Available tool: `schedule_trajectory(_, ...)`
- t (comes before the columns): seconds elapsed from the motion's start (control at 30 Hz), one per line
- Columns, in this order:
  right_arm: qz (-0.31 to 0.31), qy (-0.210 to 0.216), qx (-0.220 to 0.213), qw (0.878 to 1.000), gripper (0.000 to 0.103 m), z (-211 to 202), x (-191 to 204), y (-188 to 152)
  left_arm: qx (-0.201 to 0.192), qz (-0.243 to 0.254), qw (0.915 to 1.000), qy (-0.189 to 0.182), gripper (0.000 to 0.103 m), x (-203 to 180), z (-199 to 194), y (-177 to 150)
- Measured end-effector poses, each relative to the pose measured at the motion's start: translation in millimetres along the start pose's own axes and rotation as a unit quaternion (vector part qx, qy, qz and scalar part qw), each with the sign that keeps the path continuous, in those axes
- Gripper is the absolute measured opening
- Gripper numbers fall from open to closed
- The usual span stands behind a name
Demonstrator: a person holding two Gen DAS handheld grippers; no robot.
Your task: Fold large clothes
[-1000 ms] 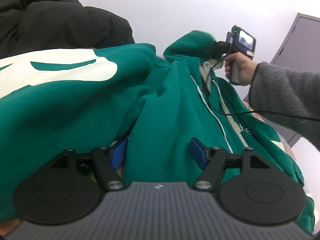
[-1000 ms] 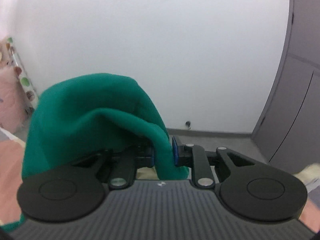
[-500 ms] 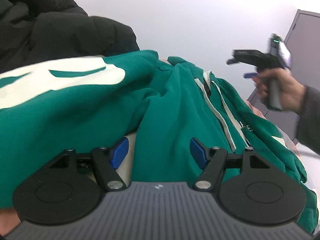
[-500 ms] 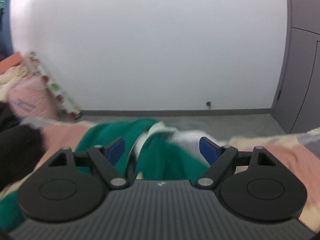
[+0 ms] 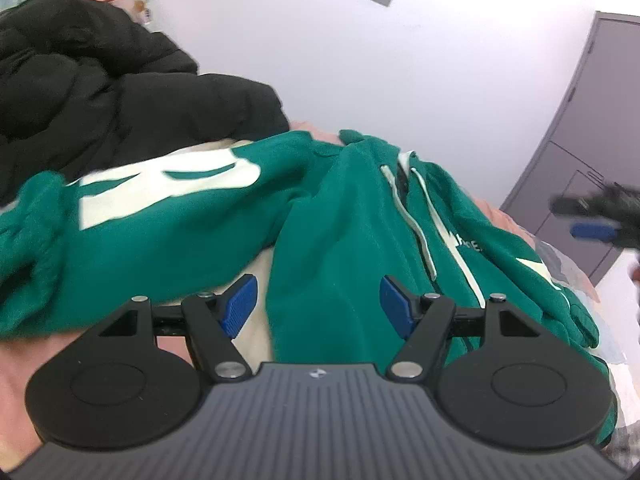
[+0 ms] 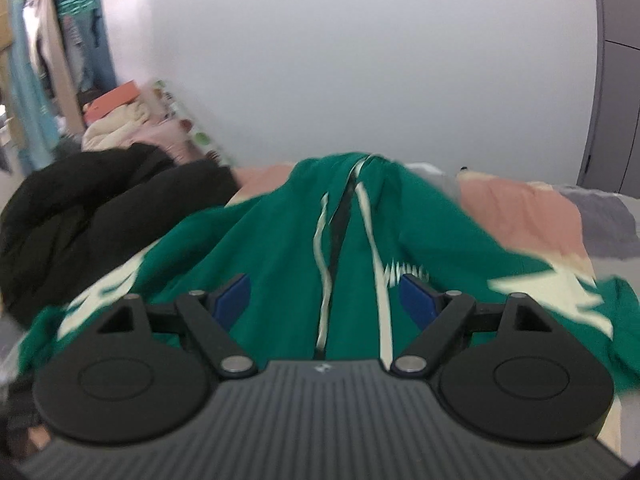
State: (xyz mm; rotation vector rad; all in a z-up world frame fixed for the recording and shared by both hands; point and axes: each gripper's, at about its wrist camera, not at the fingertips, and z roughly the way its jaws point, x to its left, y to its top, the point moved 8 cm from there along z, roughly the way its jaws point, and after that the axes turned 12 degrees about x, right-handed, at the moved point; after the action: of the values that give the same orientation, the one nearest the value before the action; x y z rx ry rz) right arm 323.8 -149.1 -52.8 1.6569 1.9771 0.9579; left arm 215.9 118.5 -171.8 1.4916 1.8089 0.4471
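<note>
Each black two-finger claw, left [image 5: 316, 306] and right [image 6: 324, 300], carries ribbed blue pads [image 5: 239, 305] on black linkage arms with silver pivot screws [image 6: 235, 363], two round black discs and a ridged grey housing [image 5: 320, 420].

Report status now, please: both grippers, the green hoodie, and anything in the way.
Left gripper open, empty. Right gripper just opened, empty. Green hoodie spread on bed, unfolded. Black jacket crowds its left side.

Right tongs [image 5: 592, 216] blurred, cut by the frame edge.
</note>
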Motion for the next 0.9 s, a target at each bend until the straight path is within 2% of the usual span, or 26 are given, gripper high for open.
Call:
schedule_trajectory(0.17,-0.024,0.036,0.016,0.999,0.083,-42.0,29.6,-60.1,0.038,-0.014,0.9991,0.012,0.073,-10.8,-15.6,-44.9)
schedule_trajectory(0.27,-0.037,0.066,0.038,0.996,0.083,-45.3,47.3,-91.2,0.052,-0.008,0.9982,0.030,0.073,-16.5,-24.5,-64.2)
schedule_trajectory(0.37,-0.051,0.095,0.055,0.993,0.083,-40.6,60.9,-114.8,0.054,-0.012,0.9981,0.026,0.073,-21.3,-31.6,-73.6)
schedule_trajectory(0.53,-0.054,0.140,0.078,0.986,0.082,-25.8,80.7,-147.6,0.061,-0.049,0.9969,0.012,0.073,-15.9,-28.0,-73.9)
schedule_trajectory(0.63,-0.077,0.162,0.085,0.980,0.082,-22.0,96.3,-164.6,0.065,-0.083,0.9944,0.003,0.073,-3.4,-21.0,-68.4)
schedule_trajectory(0.9,-0.132,0.231,0.101,0.959,0.082,-16.8,132.1,-184.5,0.073,-0.149,0.9860,-0.019,0.071,27.4,-10.4,-63.5)
